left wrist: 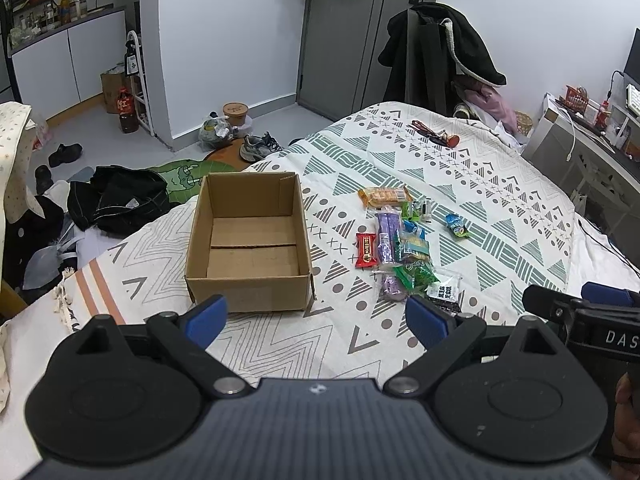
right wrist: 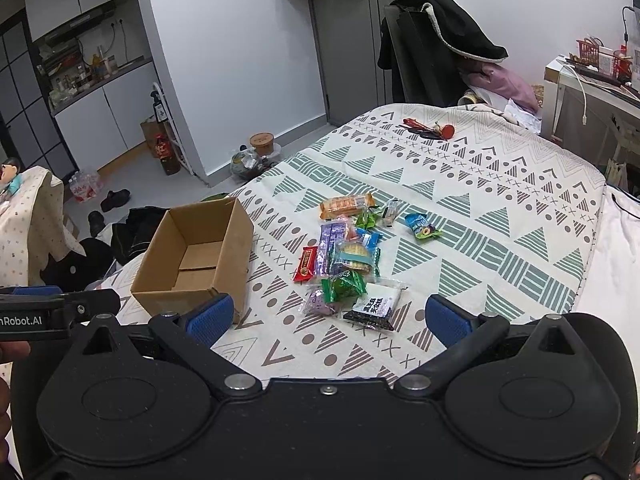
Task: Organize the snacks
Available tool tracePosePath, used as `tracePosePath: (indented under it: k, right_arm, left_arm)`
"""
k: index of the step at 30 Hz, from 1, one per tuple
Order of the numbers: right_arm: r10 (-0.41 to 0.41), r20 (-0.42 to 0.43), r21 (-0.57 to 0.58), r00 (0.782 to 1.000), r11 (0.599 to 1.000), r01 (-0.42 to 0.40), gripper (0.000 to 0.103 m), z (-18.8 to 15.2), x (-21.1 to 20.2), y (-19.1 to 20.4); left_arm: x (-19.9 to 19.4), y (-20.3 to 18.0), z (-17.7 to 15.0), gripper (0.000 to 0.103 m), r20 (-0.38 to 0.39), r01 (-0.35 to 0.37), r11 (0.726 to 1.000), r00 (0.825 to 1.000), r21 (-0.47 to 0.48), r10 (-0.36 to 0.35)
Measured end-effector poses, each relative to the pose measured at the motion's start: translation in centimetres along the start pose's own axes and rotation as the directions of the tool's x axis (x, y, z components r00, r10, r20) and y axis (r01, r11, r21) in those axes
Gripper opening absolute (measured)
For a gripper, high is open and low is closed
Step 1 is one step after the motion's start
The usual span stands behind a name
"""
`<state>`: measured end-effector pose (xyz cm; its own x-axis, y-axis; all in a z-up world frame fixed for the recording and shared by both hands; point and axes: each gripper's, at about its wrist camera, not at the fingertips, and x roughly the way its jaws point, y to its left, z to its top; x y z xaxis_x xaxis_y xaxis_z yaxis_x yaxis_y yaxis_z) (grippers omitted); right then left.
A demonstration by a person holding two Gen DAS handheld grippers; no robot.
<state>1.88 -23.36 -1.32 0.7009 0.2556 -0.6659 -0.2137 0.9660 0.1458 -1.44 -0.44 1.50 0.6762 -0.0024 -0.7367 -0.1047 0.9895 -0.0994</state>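
While its blue-padded fingers stand spread wide with nothing between them, the left gripper [left wrist: 316, 318] hovers low over a bed covered by a patterned blanket [left wrist: 500, 200], as seen from the left wrist camera. An open cardboard box [left wrist: 249, 278] sits on the blanket just ahead of the left finger, its inside bare. To the right of the box lies a loose cluster of wrapped snacks: a red packet [left wrist: 366, 250] nearest the box, a purple packet [left wrist: 386, 238] beside it, an orange packet [left wrist: 384, 195] at the far end, a green packet [left wrist: 416, 274] nearer the camera, and a blue candy [left wrist: 456, 225] lying apart to the right. Part of the other tool shows at the right edge. From the right wrist camera, the right gripper [right wrist: 328, 320] is likewise held with its fingers wide apart and empty, poised above the blanket just short of a black-and-white sachet [right wrist: 376, 304], the nearest of the snacks. The box [right wrist: 224, 248] stands to the left of the cluster, close to the red packet [right wrist: 306, 264]. A chair draped with a dark coat [right wrist: 444, 36] stands beyond the bed's far end.
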Motion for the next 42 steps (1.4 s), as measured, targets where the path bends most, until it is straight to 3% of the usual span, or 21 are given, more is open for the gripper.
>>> tracePosePath:
  k: [27,42]
  right_arm:
    - [-0.002,-0.002,-0.018,1.0,1.0,0.002,0.103,-0.1,-0.1,0.4]
    - [-0.012,-0.016,-0.03,1.0,1.0,0.011,0.103,-0.2,0.9,0.1]
  left_arm:
    - [-0.9,-0.3,-0.1,0.095,-0.001,0.001,1.0,1.0,0.005,-0.001]
    - [1.0,-0.7,-0.3,0.095,-0.015,0.014,1.0,1.0,0.01,-0.013]
